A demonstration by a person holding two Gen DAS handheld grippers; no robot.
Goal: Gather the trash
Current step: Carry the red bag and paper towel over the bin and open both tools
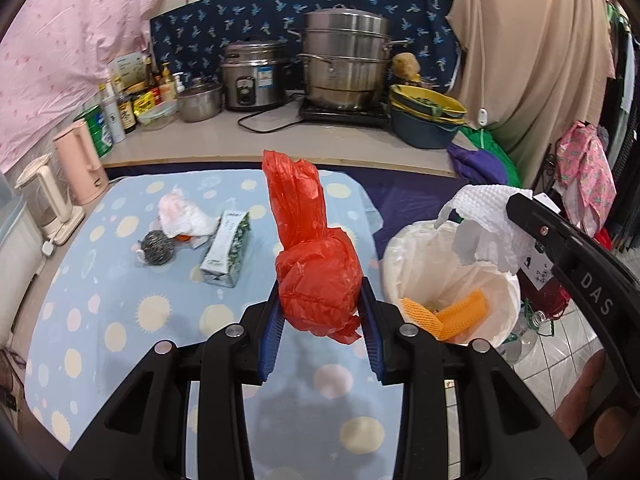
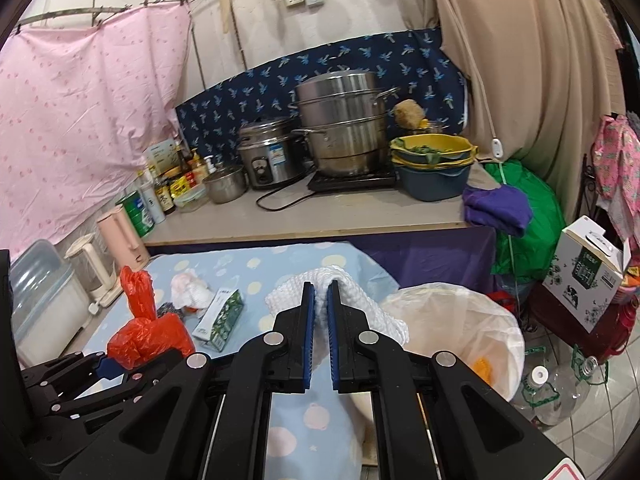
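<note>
Two pieces of trash are in your grip: your left gripper [image 1: 322,304] is clamped on a knotted red plastic bag [image 1: 316,276], its loose end standing up beyond the fingertips, and your right gripper [image 2: 321,292] is pinched tight on a white paper towel [image 2: 360,304]. Just right of both grippers sits the lined waste bin [image 1: 508,320] holding orange foam netting [image 1: 456,314]. Ahead of the left gripper, on the dotted blue cloth [image 1: 120,320], lie a green carton [image 1: 226,248], a steel scourer [image 1: 158,245] and a crumpled white wrapper [image 1: 182,216].

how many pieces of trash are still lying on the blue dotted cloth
3: a steel scourer at the left, a crumpled white wrapper just behind it, and a green carton to their right. More may hide under the wrapper.
</note>
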